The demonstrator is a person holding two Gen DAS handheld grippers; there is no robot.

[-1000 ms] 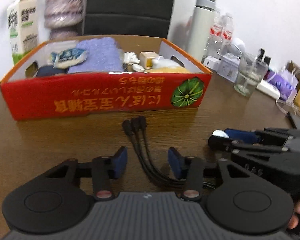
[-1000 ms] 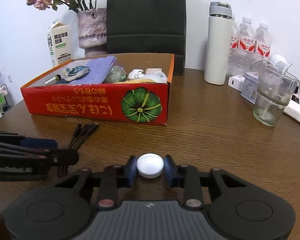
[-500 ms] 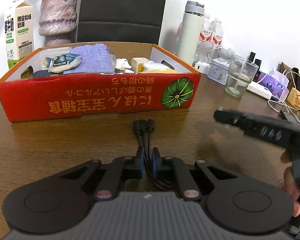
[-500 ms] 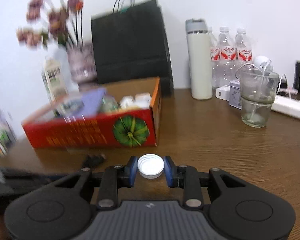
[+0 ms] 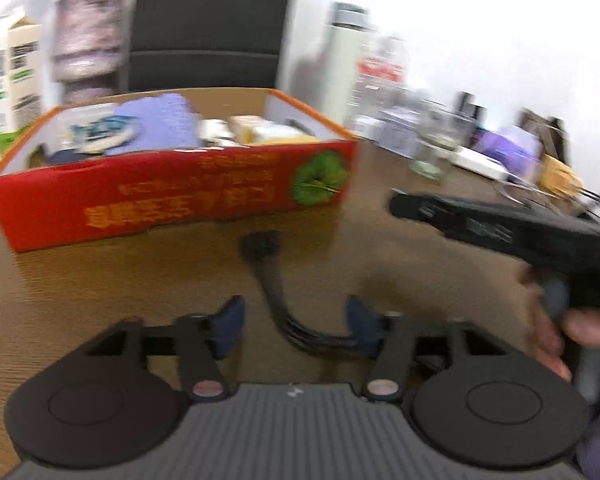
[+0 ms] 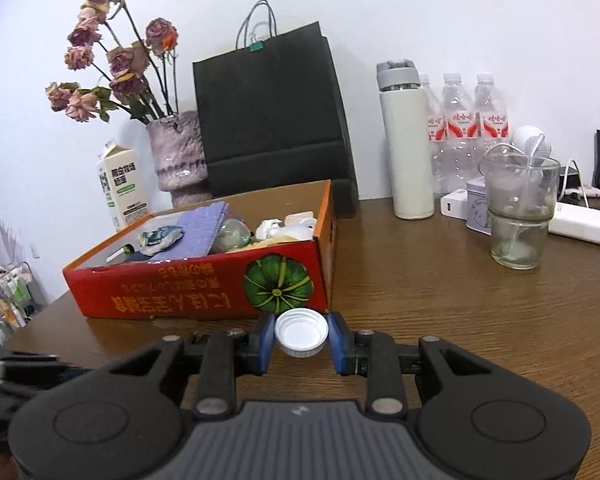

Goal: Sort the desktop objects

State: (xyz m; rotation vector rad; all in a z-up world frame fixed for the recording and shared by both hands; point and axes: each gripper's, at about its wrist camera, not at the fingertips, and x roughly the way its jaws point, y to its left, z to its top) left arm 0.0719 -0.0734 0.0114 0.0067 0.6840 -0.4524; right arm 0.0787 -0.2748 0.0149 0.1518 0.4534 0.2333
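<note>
A black multi-plug cable (image 5: 270,280) lies on the brown table, its plugs pointing at the red cardboard box (image 5: 172,196). My left gripper (image 5: 295,320) straddles the cable's near end. Its jaws are opening, and the blue pads stand apart from the cable. The view is motion-blurred. My right gripper (image 6: 301,340) is shut on a white bottle cap (image 6: 300,330), held just above the table in front of the box (image 6: 180,296). In the left wrist view its black fingers (image 5: 440,214) reach in from the right, with a hand on its handle.
The box holds a purple cloth (image 6: 204,232), a packet and small items. Behind it stand a black paper bag (image 6: 272,120), a vase of dried flowers (image 6: 178,160) and a milk carton (image 6: 122,188). To the right are a white flask (image 6: 406,140), water bottles (image 6: 468,128), a glass (image 6: 518,216) and a power strip (image 6: 584,226).
The left jaws closed on the cable half a second ago and now stand apart again. The right gripper rose a little with the cap and drew nearer the box.
</note>
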